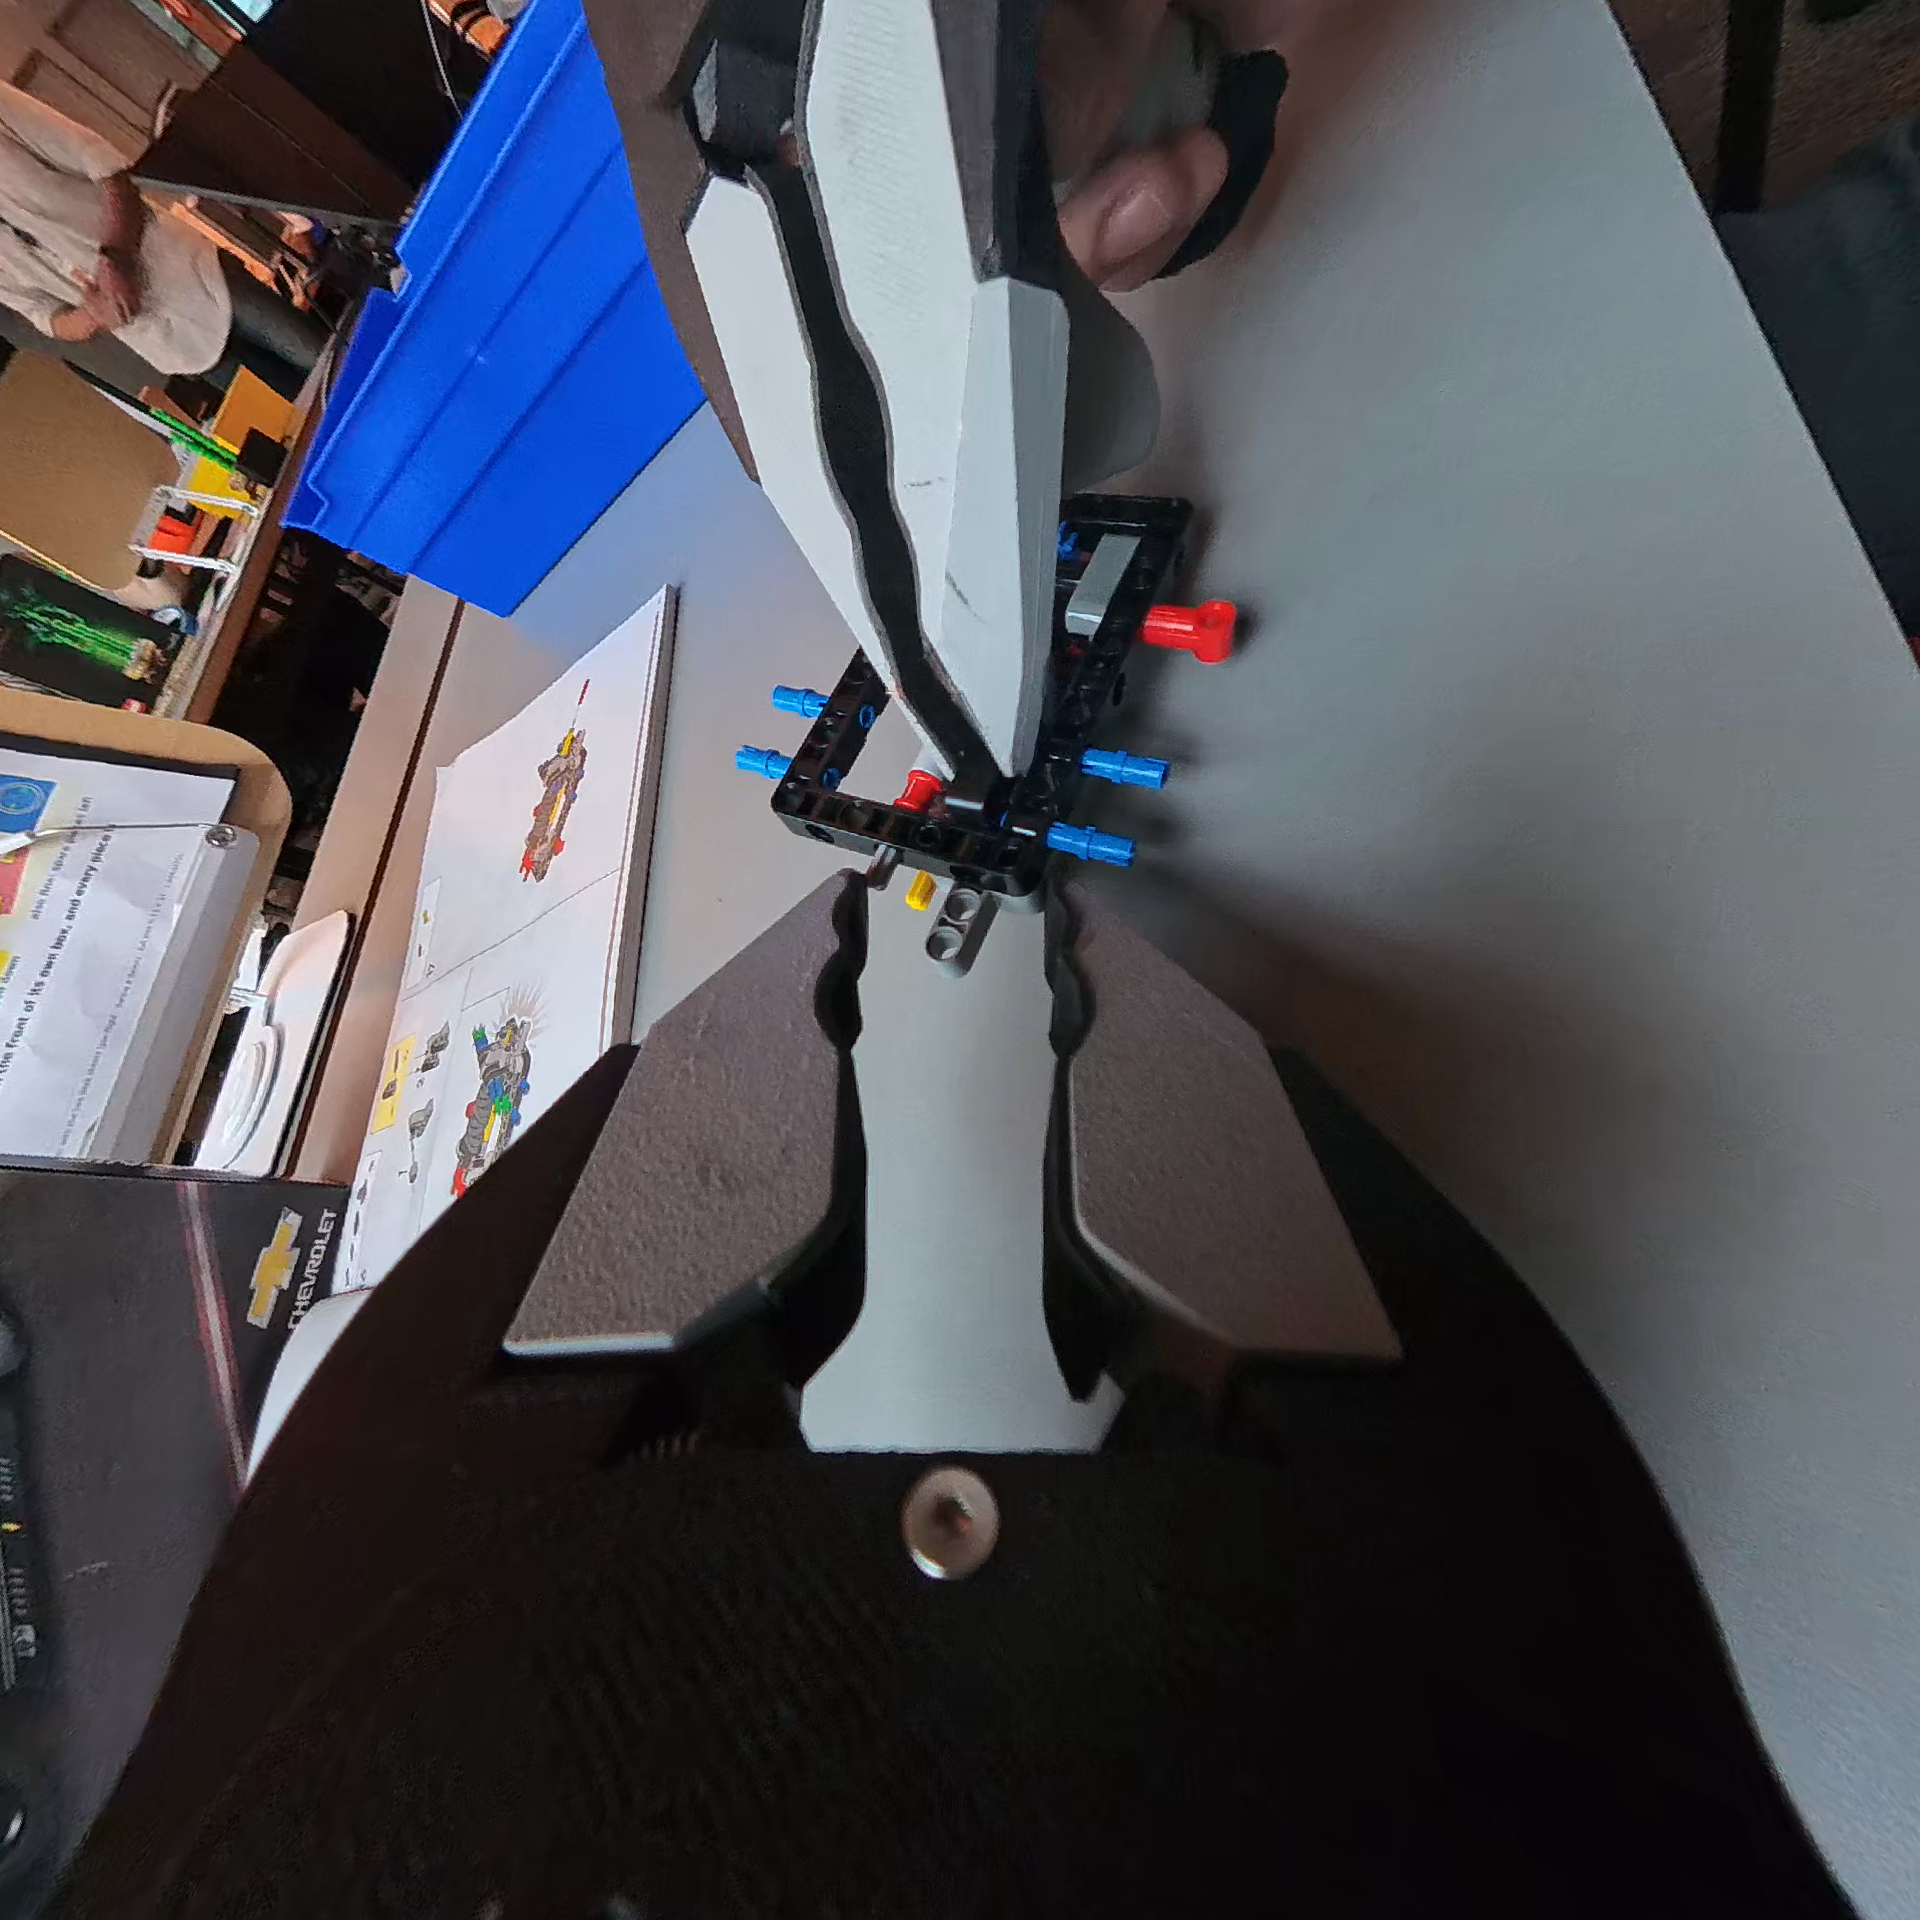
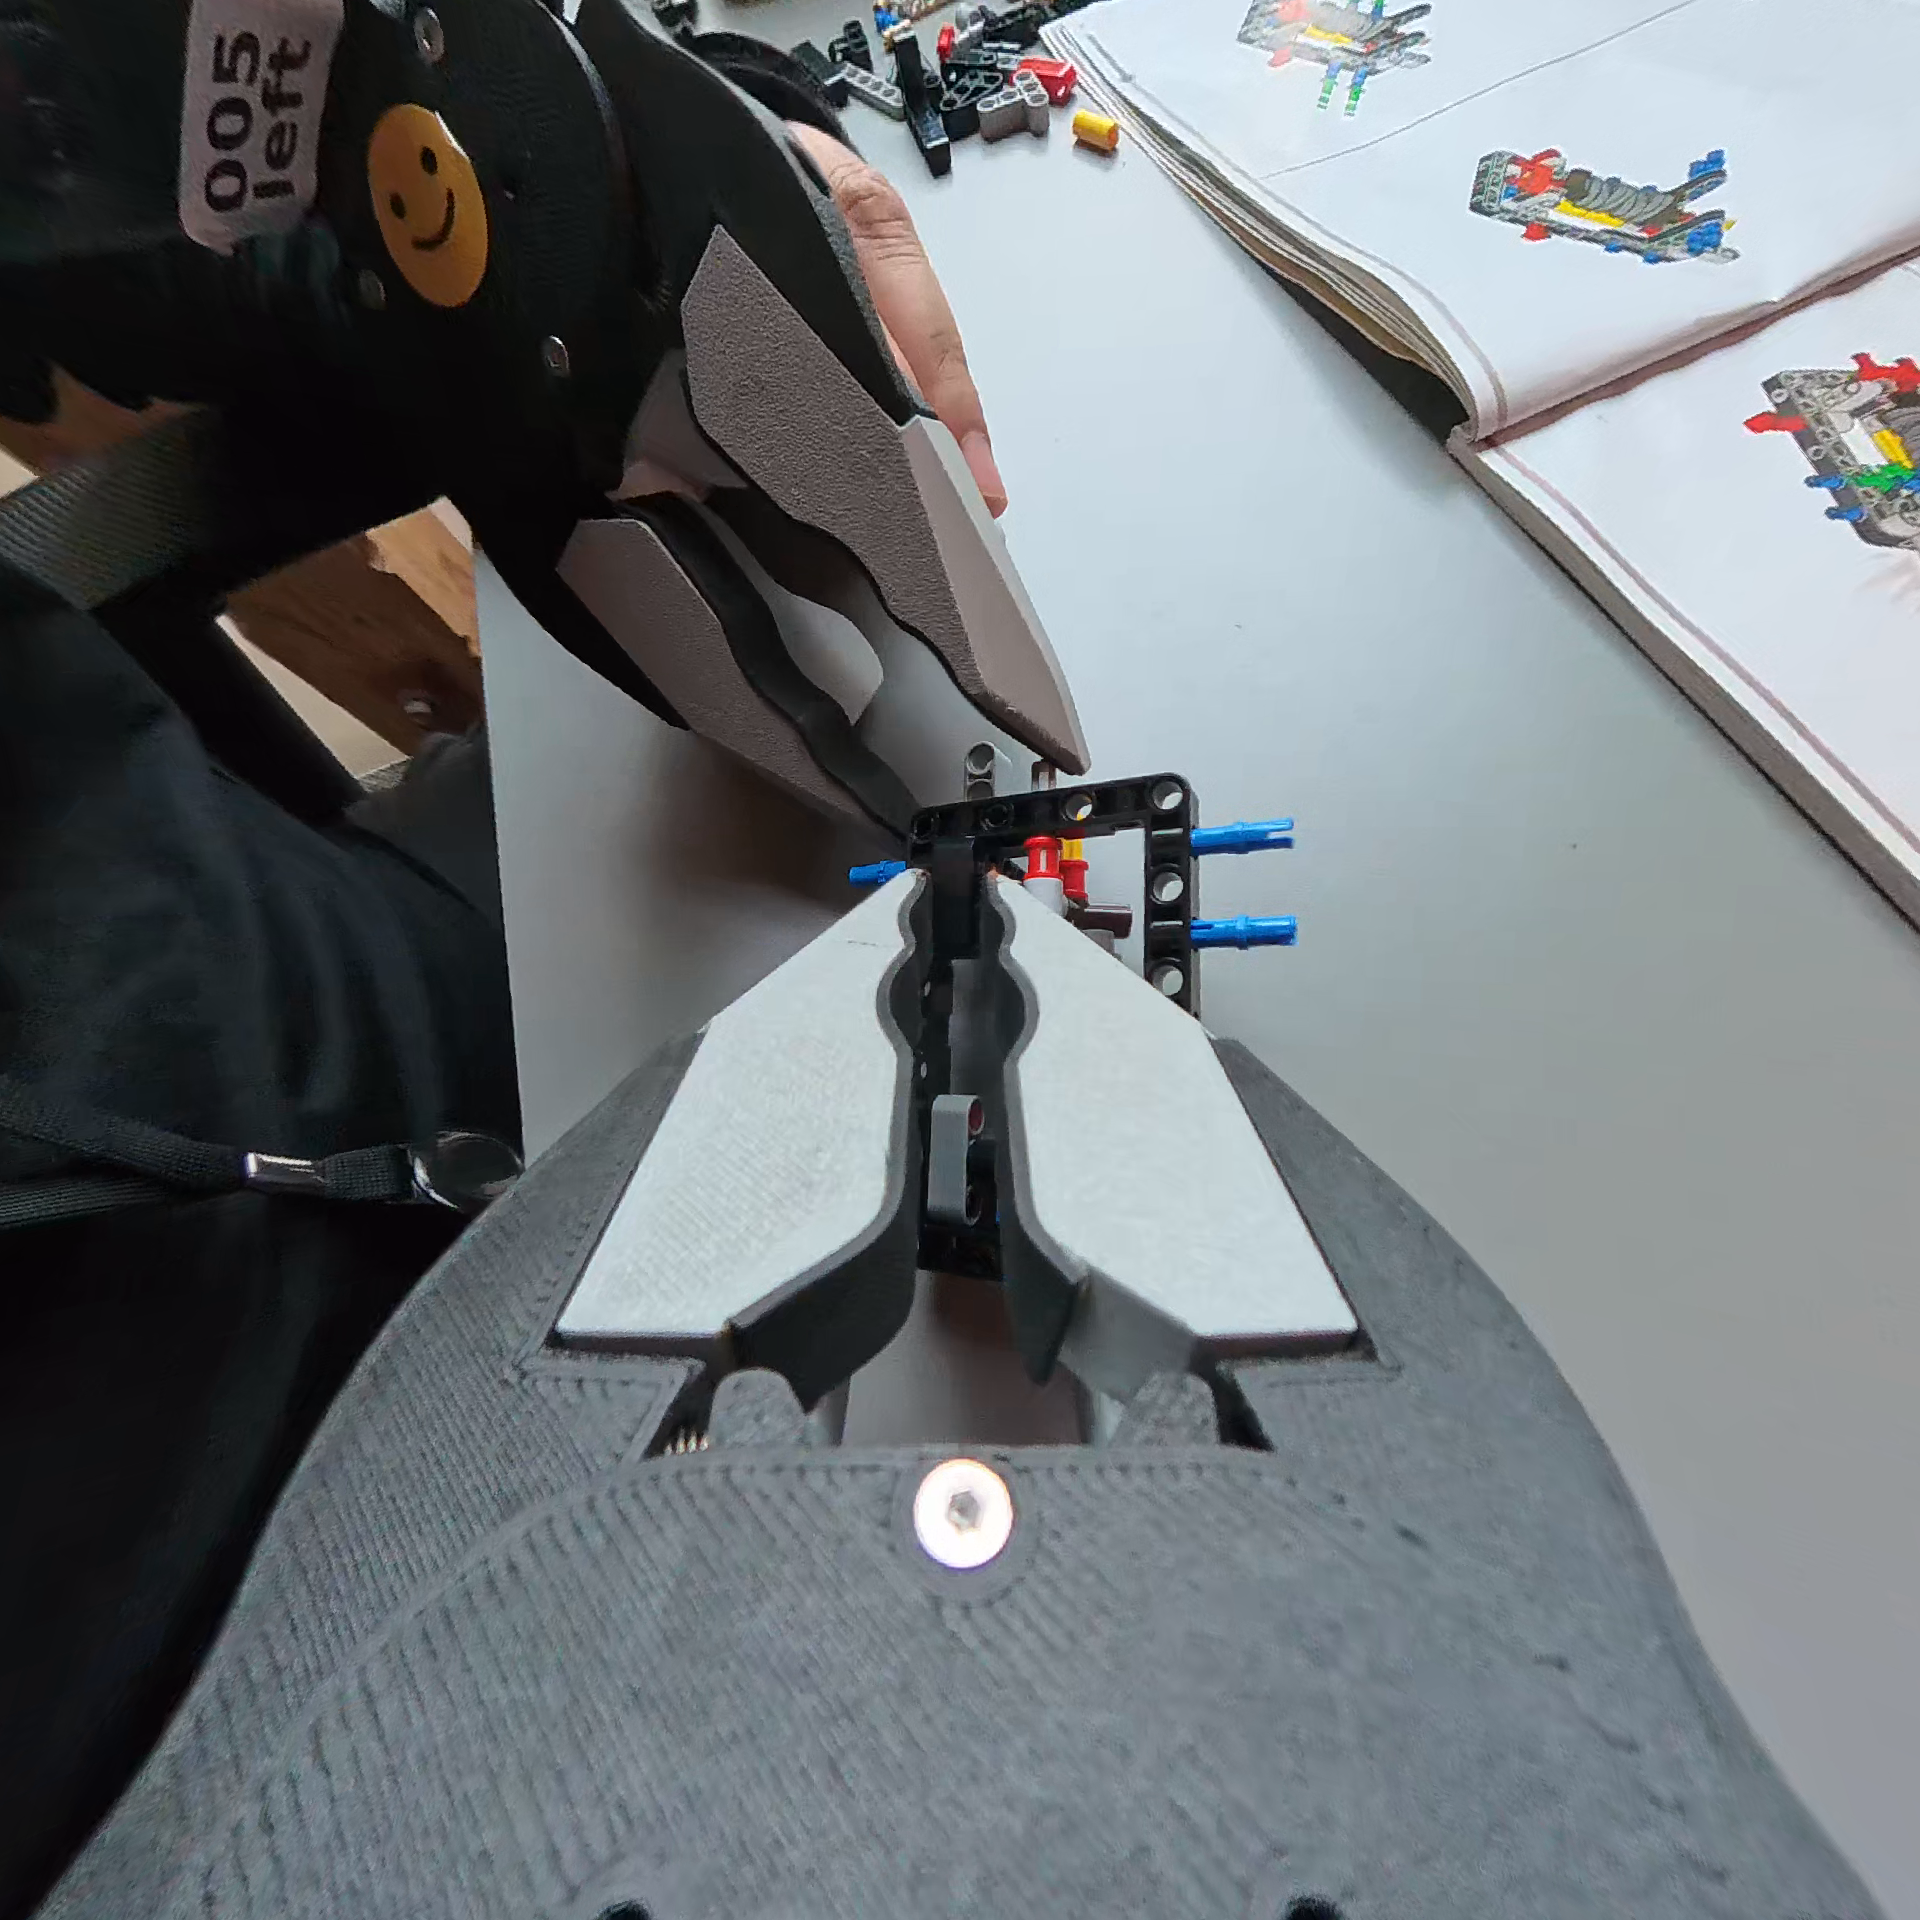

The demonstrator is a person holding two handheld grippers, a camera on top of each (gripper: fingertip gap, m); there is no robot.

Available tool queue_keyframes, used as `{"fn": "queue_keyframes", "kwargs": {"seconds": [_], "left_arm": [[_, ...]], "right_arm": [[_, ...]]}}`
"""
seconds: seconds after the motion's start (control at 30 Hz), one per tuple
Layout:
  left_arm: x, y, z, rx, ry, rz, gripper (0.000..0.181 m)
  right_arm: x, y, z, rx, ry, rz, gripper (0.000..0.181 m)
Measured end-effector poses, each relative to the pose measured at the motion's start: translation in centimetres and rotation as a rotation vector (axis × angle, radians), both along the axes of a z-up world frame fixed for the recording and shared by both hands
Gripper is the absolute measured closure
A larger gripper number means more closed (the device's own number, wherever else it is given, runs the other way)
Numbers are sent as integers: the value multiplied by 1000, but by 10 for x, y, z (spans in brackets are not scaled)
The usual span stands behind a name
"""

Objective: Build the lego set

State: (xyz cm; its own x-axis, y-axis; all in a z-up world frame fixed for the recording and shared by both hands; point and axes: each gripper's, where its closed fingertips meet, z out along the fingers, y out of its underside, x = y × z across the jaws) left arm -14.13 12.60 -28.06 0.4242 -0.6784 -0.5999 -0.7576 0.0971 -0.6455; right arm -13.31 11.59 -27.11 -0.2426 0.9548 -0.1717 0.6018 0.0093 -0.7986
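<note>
A black rectangular Lego frame (image 1: 883,821) lies on the grey table with blue pins (image 1: 1122,766) on both long sides and a red pin (image 1: 1190,627) on one side. It also shows in the right wrist view (image 2: 1169,894). My right gripper (image 2: 958,883) is shut on one side of the frame; it comes in from the top of the left wrist view (image 1: 977,774). My left gripper (image 1: 956,888) is open, its tips at the frame's end, either side of a short grey beam (image 1: 958,925) and a yellow pin (image 1: 920,890). It appears at upper left in the right wrist view (image 2: 992,795).
An open instruction booklet (image 1: 540,831) lies beside the frame and also shows in the right wrist view (image 2: 1558,260). A blue bin (image 1: 499,343) stands behind it. A dark set box (image 1: 156,1351) is near my left gripper. Loose pieces (image 2: 966,83) lie farther back. The table edge (image 2: 499,831) is close. Only a small space, under 4 cm, lies between the two pairs of fingers.
</note>
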Motion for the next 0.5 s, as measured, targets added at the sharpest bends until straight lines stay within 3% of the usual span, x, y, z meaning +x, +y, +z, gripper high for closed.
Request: {"fn": "queue_keyframes", "kwargs": {"seconds": [0.3,0.5], "left_arm": [[1,-1,-1,13,10,-4,149],[2,-1,-2,13,19,-6,149]], "right_arm": [[0,0,-4,259,30,-16,175],[1,-1,-5,277,12,6,175]]}}
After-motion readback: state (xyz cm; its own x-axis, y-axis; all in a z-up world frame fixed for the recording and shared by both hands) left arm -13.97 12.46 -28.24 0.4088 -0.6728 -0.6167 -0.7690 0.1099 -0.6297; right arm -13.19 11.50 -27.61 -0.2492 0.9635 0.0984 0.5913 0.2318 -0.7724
